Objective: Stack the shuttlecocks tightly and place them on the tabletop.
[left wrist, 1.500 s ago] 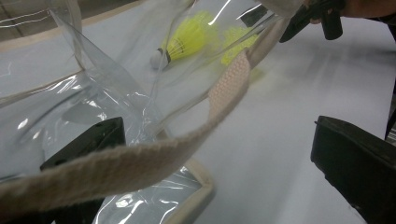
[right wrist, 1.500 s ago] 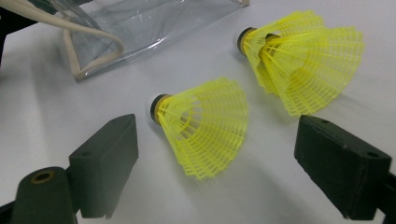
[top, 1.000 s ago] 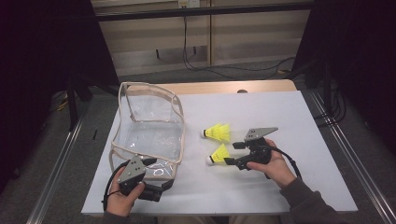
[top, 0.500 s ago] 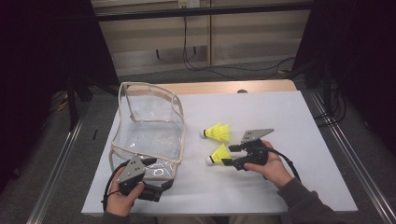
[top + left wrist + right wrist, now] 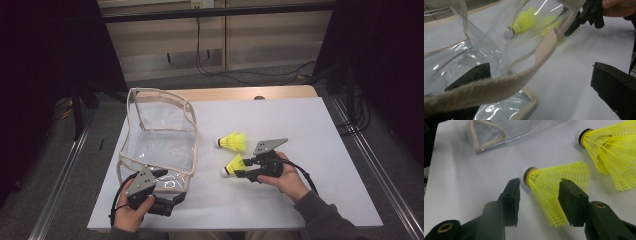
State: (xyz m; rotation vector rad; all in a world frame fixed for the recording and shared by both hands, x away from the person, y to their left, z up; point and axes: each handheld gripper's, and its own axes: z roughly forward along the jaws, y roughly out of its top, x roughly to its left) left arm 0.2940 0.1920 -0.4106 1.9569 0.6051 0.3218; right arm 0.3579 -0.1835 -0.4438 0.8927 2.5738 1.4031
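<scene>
Two yellow shuttlecocks lie on the white table, one farther (image 5: 232, 142) and one nearer (image 5: 234, 165). My right gripper (image 5: 246, 172) is open, its jaws on either side of the nearer shuttlecock (image 5: 556, 187), one by the white cork and one against the mesh skirt. The other shuttlecock (image 5: 611, 152) lies just beyond. A clear plastic bag (image 5: 160, 135) with beige trim stands at the left. My left gripper (image 5: 172, 194) is open at the bag's near corner. The bag's beige strap (image 5: 499, 87) crosses between its wide-apart jaws, and clear plastic covers one jaw.
The white table top (image 5: 300, 125) has free room at the right and back. A wooden edge (image 5: 240, 93) shows behind it. Metal rails (image 5: 370, 165) run along both sides, and cables (image 5: 215, 70) lie on the floor beyond.
My right gripper has shifted slightly left, closing in around the nearer shuttlecock. The left gripper and the bag have hardly moved.
</scene>
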